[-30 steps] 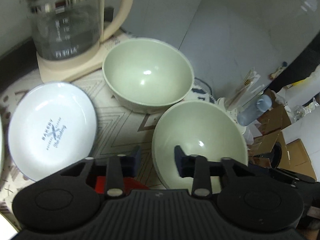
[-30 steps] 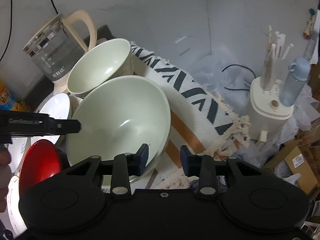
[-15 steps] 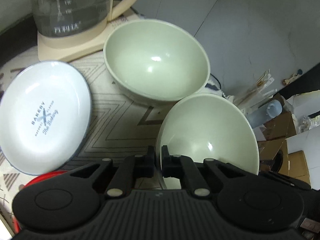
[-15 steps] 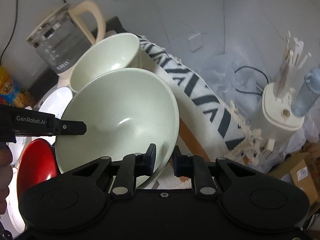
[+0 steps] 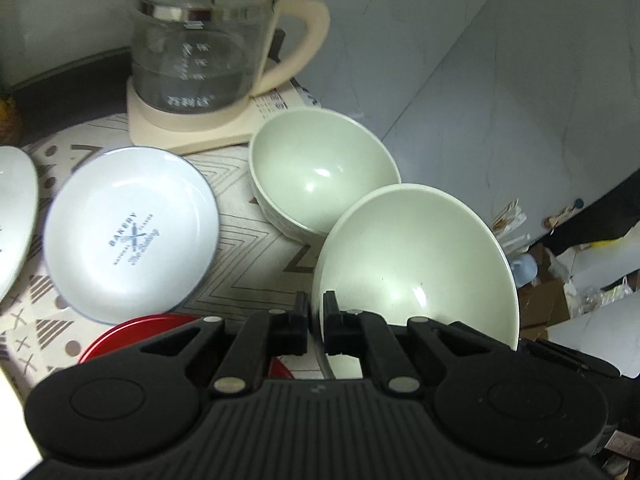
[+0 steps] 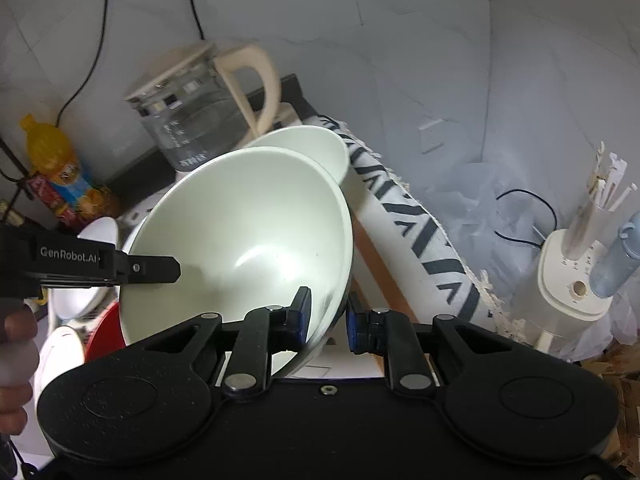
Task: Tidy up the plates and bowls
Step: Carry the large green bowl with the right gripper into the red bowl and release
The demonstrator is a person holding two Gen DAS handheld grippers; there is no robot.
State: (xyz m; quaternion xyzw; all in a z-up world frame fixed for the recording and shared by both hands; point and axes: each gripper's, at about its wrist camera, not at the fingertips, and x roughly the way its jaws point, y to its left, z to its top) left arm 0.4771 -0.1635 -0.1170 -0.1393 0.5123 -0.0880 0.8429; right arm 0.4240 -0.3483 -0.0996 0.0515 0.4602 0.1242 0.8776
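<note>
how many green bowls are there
2. The near green bowl is clamped by its rim in both the left gripper and the right gripper. The far green bowl sits beside the kettle.

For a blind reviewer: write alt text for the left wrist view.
The left gripper is shut on the near rim of a pale green bowl, tilted. Behind it sit a second green bowl, a white plate and a glass kettle on a patterned cloth.
</note>
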